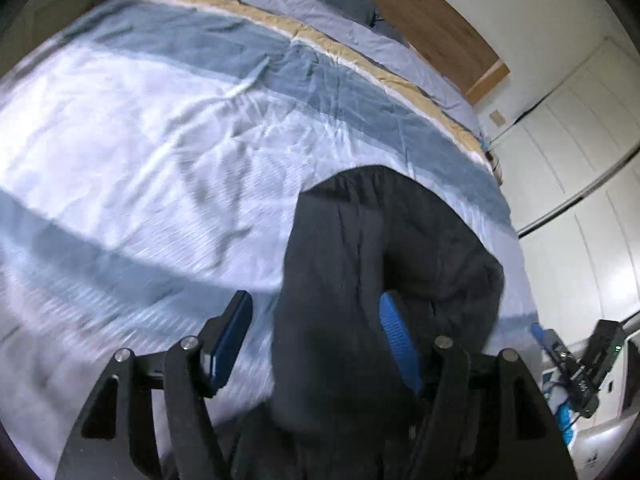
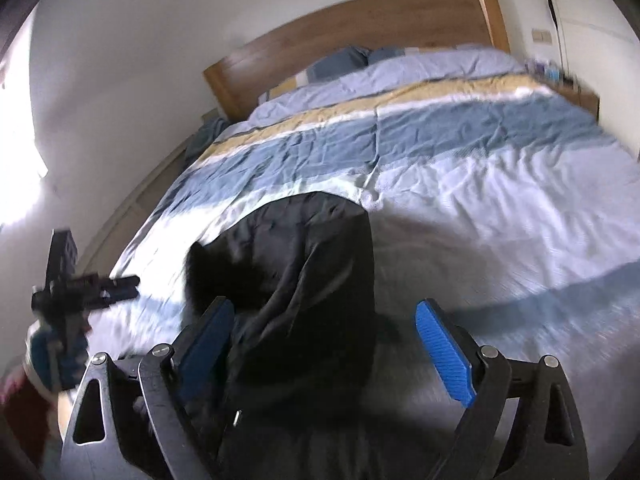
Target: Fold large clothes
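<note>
The black garment lies in a rumpled, rounded heap on the bed, near the foot end. Its fabric is matte and dark, with soft folds and a fuzzy patch at one side; the exact type of clothing cannot be determined because of motion blur.

The left tool is released: its blue ribbed pads stand apart, with the garment lying between them and draped against the right-hand pad. The right tool is also released, its jaws spread wide over the same heap; no pad presses the cloth.

The bed carries a wrinkled quilt in broad bands of white, grey-blue and tan. A wooden headboard with a plain flat panel stands behind it. White panelled wardrobe doors flank the bed.
</note>
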### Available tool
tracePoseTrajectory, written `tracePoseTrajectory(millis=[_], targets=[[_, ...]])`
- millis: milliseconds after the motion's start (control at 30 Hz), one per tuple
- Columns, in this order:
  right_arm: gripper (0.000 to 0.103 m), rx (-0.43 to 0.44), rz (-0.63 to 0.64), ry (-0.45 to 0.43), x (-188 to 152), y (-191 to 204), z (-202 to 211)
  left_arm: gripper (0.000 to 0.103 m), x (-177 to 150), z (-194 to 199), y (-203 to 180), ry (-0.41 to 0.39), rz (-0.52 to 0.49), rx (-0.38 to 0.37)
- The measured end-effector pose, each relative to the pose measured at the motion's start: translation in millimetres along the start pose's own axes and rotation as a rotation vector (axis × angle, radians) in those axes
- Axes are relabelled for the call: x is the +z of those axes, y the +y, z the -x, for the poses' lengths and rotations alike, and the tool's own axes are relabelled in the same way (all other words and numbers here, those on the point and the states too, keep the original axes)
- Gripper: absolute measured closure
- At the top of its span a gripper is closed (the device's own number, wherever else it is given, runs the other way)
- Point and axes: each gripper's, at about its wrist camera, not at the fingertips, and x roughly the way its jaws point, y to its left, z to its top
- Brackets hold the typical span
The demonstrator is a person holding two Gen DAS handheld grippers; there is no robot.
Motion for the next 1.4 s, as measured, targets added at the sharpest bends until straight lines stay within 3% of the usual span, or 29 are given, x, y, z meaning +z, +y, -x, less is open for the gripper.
tracePoseTrajectory(millis=[133, 300, 333, 367, 433, 467, 500, 533, 667, 933, 1200, 1400], targets=[[0.011, -0.006, -0.048, 0.008, 18, -18, -69, 0.039, 20, -63, 10, -0.004, 0.042, -0.048], [0.015, 0.065, -0.129, 0.013, 24, -38, -124, 0.039, 24, -115, 22, 0.037, 0.127, -0.166], [0.030, 0.083, -0.140, 0.024, 24, -40, -132, 0.039, 23, -122, 22, 0.053, 0.129, -0.190], [0.057, 0.103, -0.145, 0.043, 23, -41, -142, 0.040, 21, -126, 20, 0.065, 0.127, -0.203], [0.070, 0.101, -0.142, 0.066, 23, -39, -150, 0.048, 17, -129, 15, 0.063, 0.111, -0.195], [0.078, 0.113, -0.132, 0.073, 22, -37, -150, 0.065, 16, -127, 11, 0.062, 0.095, -0.187], [0.079, 0.115, -0.118, 0.077, 22, -34, -147, 0.079, 15, -123, 6, 0.066, 0.075, -0.171], [0.082, 0.115, -0.103, 0.077, 23, -31, -143, 0.084, 13, -117, 1, 0.065, 0.058, -0.158], [0.084, 0.120, -0.045, 0.074, 22, -13, -102, 0.090, 0, -81, -22, 0.052, -0.007, -0.128], [0.085, 0.185, 0.052, 0.014, 0, 34, 32, 0.090, -63, 59, -52, -0.006, -0.069, -0.165], [0.085, 0.239, 0.122, -0.013, -92, 65, 149, 0.090, -176, 163, -55, -0.020, -0.201, -0.162], [0.083, 0.243, 0.148, 0.010, -158, 68, 189, 0.090, -257, 181, -35, -0.013, -0.265, -0.146]])
